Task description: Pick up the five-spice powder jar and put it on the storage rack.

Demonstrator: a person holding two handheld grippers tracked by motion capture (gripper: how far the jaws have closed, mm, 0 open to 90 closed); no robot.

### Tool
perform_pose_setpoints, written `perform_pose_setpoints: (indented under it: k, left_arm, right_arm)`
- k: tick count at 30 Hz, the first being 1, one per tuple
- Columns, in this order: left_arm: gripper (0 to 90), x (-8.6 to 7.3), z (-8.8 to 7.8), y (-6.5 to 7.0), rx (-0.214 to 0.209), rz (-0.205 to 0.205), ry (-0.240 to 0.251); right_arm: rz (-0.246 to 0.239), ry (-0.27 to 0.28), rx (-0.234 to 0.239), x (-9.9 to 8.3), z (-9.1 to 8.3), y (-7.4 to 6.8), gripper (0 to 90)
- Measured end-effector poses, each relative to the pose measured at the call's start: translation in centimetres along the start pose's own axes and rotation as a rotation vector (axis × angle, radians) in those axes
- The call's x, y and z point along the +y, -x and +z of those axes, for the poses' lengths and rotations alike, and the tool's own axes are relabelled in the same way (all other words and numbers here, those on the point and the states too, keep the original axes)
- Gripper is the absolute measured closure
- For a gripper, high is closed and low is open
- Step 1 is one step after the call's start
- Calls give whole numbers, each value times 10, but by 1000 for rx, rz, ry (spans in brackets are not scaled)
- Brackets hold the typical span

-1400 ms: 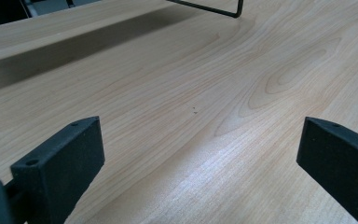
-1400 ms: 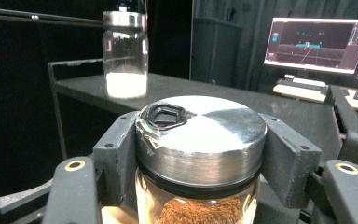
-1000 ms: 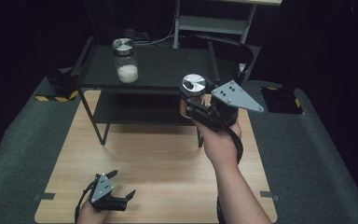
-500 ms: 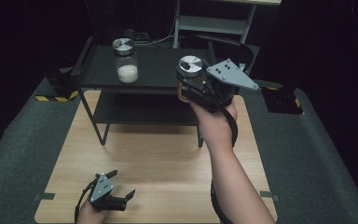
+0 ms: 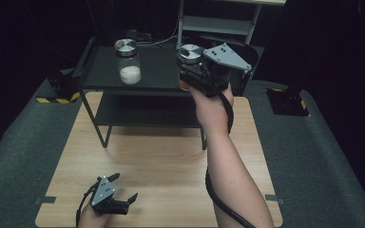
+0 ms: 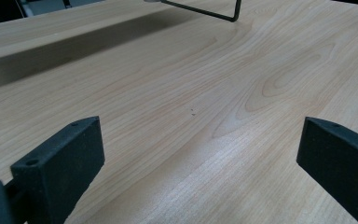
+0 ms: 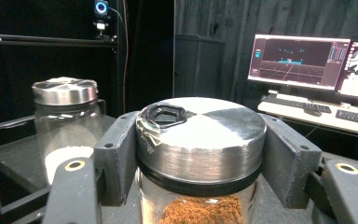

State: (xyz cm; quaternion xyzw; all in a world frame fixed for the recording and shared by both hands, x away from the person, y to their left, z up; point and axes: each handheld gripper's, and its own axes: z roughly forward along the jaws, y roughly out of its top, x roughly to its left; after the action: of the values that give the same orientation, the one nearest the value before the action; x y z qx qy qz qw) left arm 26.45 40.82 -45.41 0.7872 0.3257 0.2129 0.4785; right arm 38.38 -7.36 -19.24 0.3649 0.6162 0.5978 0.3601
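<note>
The right gripper (image 5: 193, 71) clamps the brown-powder jar (image 7: 200, 154) by its lid, above the black shelf (image 5: 157, 76), at one o'clock. The left gripper (image 5: 123, 187), released, rests on the table (image 5: 171, 161) at seven o'clock.

Black 2-tier metal shelf (image 5: 157, 80) standing on a light wooden table (image 5: 157, 166); 2 lit monitors (image 7: 298, 60) and keyboards (image 7: 296, 103) on a background desk.

the brown-powder jar (image 7: 200, 186) is cut off at the bottom edge, its sides hidden by the right tool (image 7: 200, 154).
</note>
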Motion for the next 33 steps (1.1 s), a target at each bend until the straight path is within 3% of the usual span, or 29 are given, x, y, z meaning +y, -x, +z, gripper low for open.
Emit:
perform_pose_setpoints:
  k: [5, 16, 33]
  left_arm:
    - [9, 0, 0, -1, -5, -2, 2]
    - [9, 0, 0, -2, -12, -1, 2]
    - [9, -1, -1, -4, -20, -3, 6]
  right_arm:
    - [-14, -18, -19, 2, 14, -5, 349]
    - [25, -37, -42, 4, 38, -3, 349]
    - [50, -39, -45, -5, 51, 1, 348]
